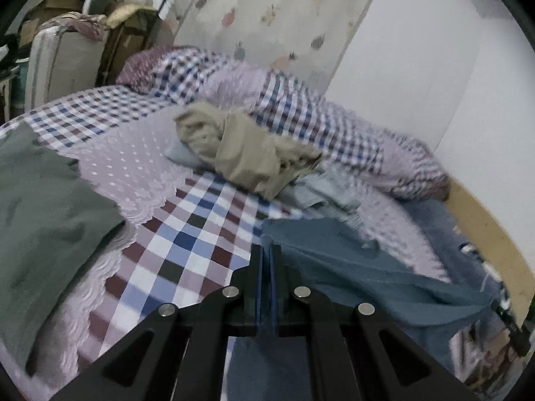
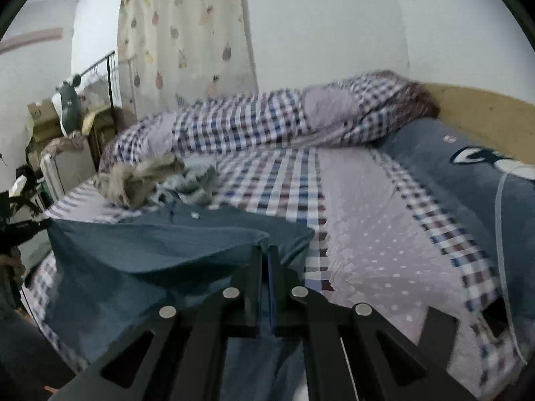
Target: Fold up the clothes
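Note:
A blue garment (image 1: 361, 267) is stretched above the checked bed between both grippers. My left gripper (image 1: 266, 250) is shut on one corner of it, with cloth running between the fingers. In the right wrist view the same blue garment (image 2: 150, 247) spreads leftward, and my right gripper (image 2: 266, 254) is shut on its other corner. A crumpled beige garment (image 1: 247, 153) lies further back on the bed, seen blurred as the beige garment (image 2: 137, 180) from the right. A light blue piece (image 1: 321, 190) lies beside it. A grey-green garment (image 1: 43, 207) lies flat at the left.
The bed sheet (image 1: 187, 234) is checked with a dotted lilac panel. A rolled checked quilt (image 2: 267, 123) lies along the wall. A blue pillow (image 2: 468, 173) sits by the wooden headboard (image 2: 485, 117). Boxes and a clothes rack (image 1: 67, 33) stand beyond the bed's far end.

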### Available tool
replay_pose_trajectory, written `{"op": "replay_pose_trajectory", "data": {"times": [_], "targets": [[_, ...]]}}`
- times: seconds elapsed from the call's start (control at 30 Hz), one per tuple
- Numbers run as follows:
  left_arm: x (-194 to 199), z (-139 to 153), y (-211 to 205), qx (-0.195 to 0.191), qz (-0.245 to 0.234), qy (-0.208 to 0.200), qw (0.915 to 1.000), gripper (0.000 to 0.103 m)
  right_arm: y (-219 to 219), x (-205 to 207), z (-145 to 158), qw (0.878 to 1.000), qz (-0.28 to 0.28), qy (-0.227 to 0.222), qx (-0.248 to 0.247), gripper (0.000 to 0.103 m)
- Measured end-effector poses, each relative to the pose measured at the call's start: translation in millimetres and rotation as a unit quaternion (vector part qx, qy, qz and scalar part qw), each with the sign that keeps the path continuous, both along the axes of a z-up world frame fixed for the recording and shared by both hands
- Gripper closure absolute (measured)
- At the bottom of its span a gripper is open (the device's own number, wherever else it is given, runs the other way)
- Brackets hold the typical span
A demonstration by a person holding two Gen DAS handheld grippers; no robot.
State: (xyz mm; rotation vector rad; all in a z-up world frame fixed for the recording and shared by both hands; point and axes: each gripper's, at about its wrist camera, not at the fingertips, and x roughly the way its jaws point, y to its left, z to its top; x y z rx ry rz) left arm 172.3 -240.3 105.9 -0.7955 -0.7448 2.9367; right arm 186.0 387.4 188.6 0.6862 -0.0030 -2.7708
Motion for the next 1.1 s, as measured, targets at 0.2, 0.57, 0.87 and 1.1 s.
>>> {"op": "replay_pose_trajectory", "data": {"times": [0.2, 0.57, 0.87, 1.1], "targets": [[85, 55, 0, 0.013, 0.001, 0.07, 0.9975, 0.101, 13, 78, 62, 0.998, -0.01, 0.056, -0.006, 0.102], [221, 138, 2, 0.014, -0.026, 0.174, 0.9844, 0.101, 59, 224, 109, 0.985, 0.042, 0.149, -0.074, 0.102], [273, 127, 14, 0.023, -0.034, 0.154, 0.9873, 0.101, 85, 248, 72, 0.993, 0.045, 0.083, -0.076, 0.102], [270, 116, 24, 0.026, -0.042, 0.125, 0.991, 0.101, 91, 239, 65, 0.993, 0.052, 0.065, -0.078, 0.102]]}}
